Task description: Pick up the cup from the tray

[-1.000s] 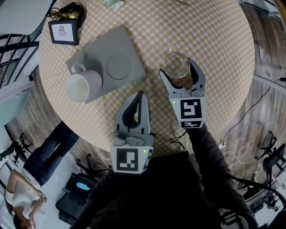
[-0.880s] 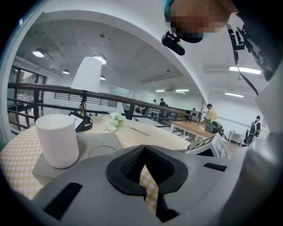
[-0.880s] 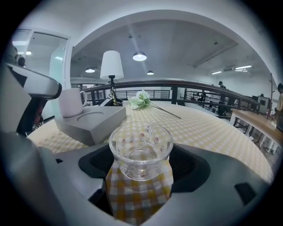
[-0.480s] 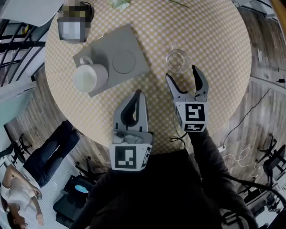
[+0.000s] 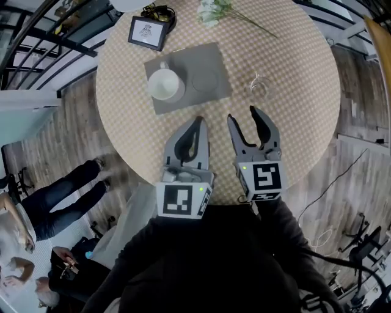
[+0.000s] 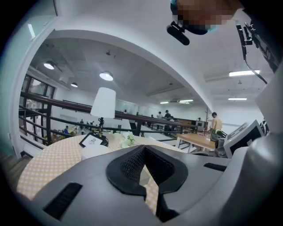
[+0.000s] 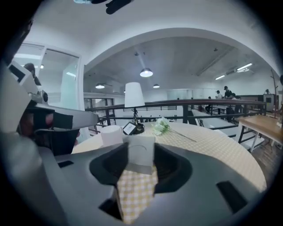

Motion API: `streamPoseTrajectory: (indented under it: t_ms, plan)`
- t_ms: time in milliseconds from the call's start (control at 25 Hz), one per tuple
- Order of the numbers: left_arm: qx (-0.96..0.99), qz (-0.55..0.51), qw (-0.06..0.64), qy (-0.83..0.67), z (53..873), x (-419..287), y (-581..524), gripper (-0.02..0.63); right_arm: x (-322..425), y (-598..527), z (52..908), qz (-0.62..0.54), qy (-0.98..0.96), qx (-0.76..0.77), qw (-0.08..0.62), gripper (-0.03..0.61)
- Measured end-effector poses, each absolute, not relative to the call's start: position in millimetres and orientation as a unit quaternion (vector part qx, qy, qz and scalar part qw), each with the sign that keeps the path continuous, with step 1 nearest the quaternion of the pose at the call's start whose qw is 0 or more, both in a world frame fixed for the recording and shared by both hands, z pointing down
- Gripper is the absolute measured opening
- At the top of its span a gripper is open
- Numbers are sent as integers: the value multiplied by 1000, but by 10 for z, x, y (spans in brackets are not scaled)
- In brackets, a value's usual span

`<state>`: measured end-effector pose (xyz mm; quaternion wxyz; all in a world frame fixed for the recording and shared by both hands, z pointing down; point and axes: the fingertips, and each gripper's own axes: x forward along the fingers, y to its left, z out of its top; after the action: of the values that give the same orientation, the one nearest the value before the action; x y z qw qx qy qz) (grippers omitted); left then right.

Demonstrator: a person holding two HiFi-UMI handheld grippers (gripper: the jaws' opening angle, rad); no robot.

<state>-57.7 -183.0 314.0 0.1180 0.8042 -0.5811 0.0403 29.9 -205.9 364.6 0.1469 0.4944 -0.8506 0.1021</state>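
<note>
A white cup (image 5: 164,84) stands on the left part of a grey tray (image 5: 204,92) at the far side of the round checkered table. From the right gripper view the cup (image 7: 111,134) and the tray (image 7: 141,152) lie ahead, the cup to the left. My right gripper (image 5: 245,116) hovers over the near part of the table, apart from the tray. Its jaws are closing, still apart, with nothing between them. My left gripper (image 5: 194,124) is beside it, tips together and empty, short of the tray's near edge. In the left gripper view the cup (image 6: 95,151) peeks over the left gripper (image 6: 143,148).
A clear glass (image 5: 258,87) stands on the table right of the tray. A framed picture (image 5: 146,32) and white flowers (image 5: 215,9) lie at the far edge, with a lamp (image 7: 133,95) behind. People stand on the floor (image 5: 61,202) at the left.
My right gripper, which stood around the glass, has drawn back toward me with narrower jaws; the glass stays on the table. The head view has pulled back. The left gripper stays shut.
</note>
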Motion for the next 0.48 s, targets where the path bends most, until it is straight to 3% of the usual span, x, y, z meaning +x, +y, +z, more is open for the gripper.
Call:
streamPoseTrajectory:
  t_ms: [40,80,480]
  plan:
    - [802,36,112,-586,3075,-648,-1803,5,206,-2035,3542,91,-856,490,139,109]
    - [799,32,105,-591,3008,-716,-1774,5,108,-2008,3436,83,-862,482,130,33]
    - [772,-15,60,-633,2522,-1257,-1498,5,-529,-1749,2710,42,-895,433,95,9]
